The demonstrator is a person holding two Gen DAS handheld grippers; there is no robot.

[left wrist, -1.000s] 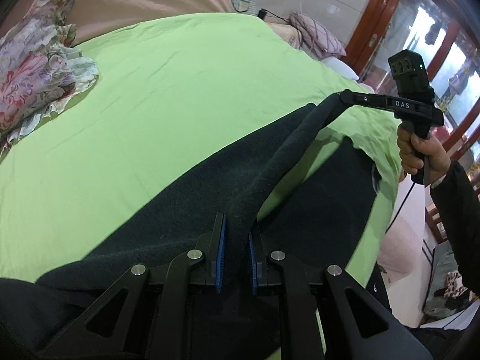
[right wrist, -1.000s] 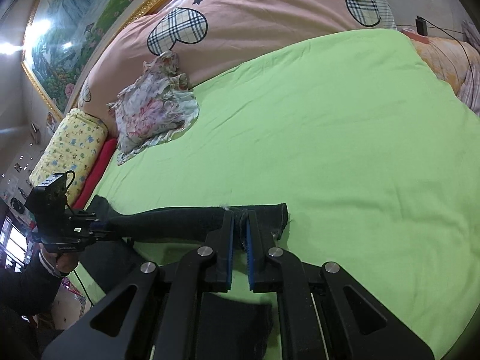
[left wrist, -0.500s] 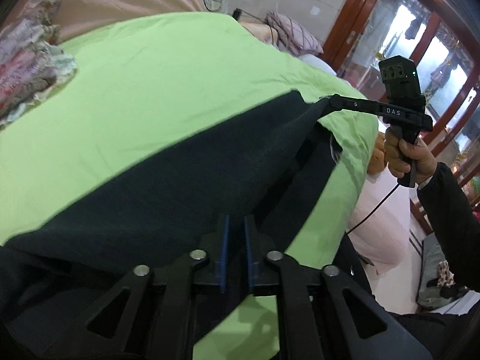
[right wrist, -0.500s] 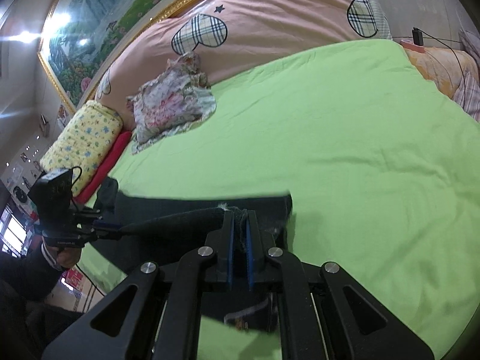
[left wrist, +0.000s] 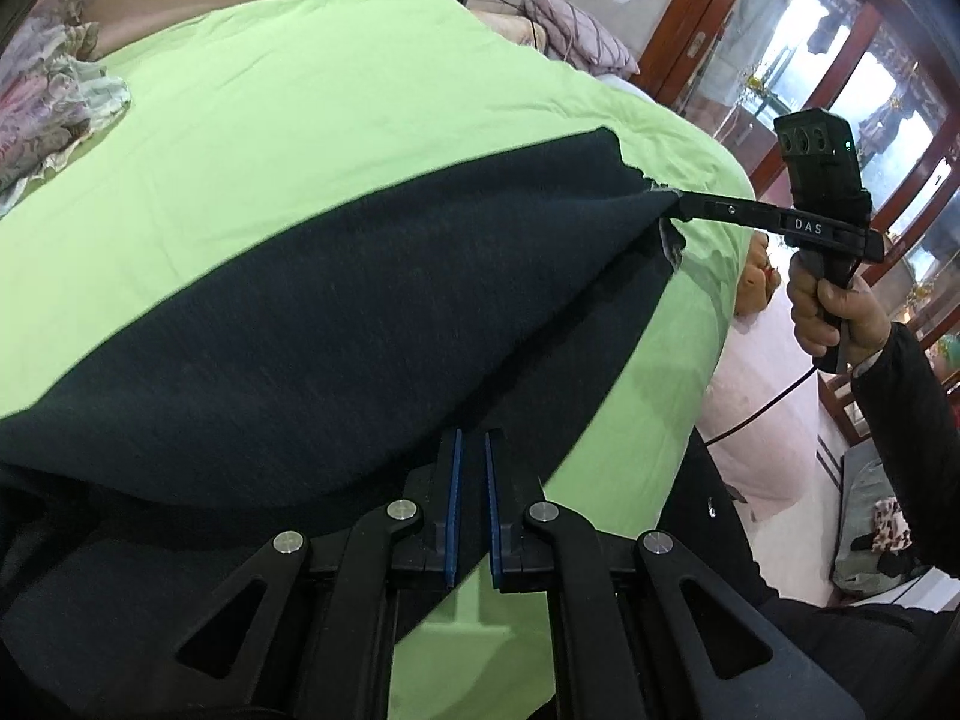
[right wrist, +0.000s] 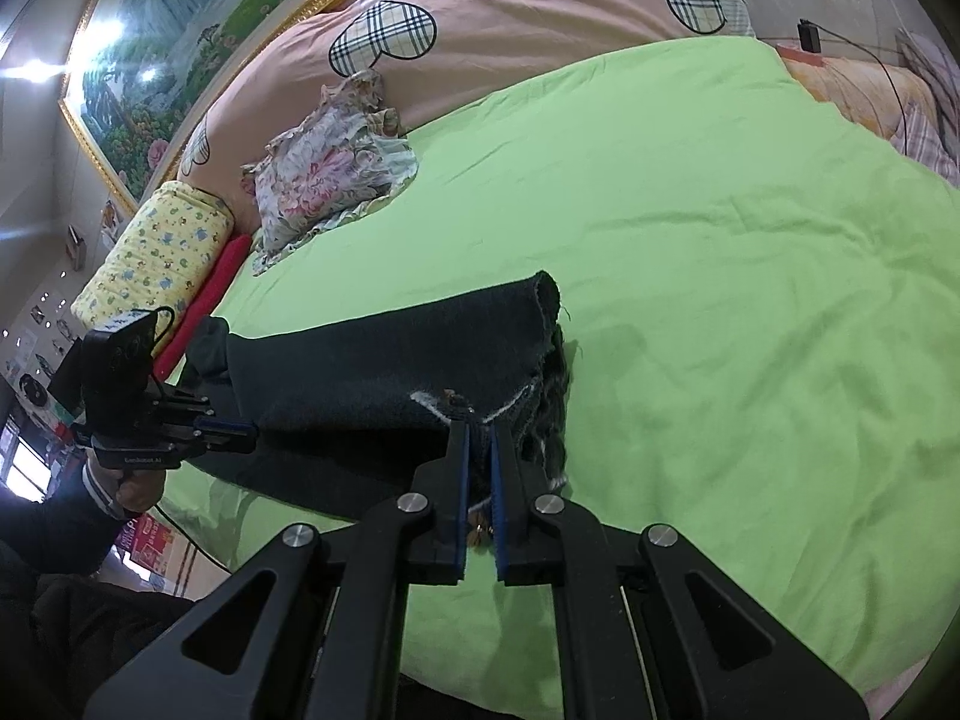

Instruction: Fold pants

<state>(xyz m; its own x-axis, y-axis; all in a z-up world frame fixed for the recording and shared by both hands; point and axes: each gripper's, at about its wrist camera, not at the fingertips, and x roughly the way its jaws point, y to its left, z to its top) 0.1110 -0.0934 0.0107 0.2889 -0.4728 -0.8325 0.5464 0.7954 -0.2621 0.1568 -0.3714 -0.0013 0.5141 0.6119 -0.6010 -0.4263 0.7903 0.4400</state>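
Observation:
Dark pants (left wrist: 336,324) are stretched across the near part of a green bed sheet (left wrist: 288,108), lifted between my two grippers. My left gripper (left wrist: 471,450) is shut on one end of the pants. My right gripper (right wrist: 478,426) is shut on the frayed hem end (right wrist: 540,354). The right gripper also shows in the left wrist view (left wrist: 678,210), at the far end of the pants. The left gripper shows in the right wrist view (right wrist: 246,429). The lower pant leg hangs below the raised one.
A floral pillow (right wrist: 336,168) and a yellow patterned pillow (right wrist: 156,258) lie at the head of the bed, below a pink quilt (right wrist: 540,6). The bed edge (left wrist: 708,312) drops off to the right, beside wooden doors (left wrist: 708,30).
Both grippers have lifted and spread the pants from a narrow bunched strip into a wide flat panel over the sheet, and have swung it further over the bed.

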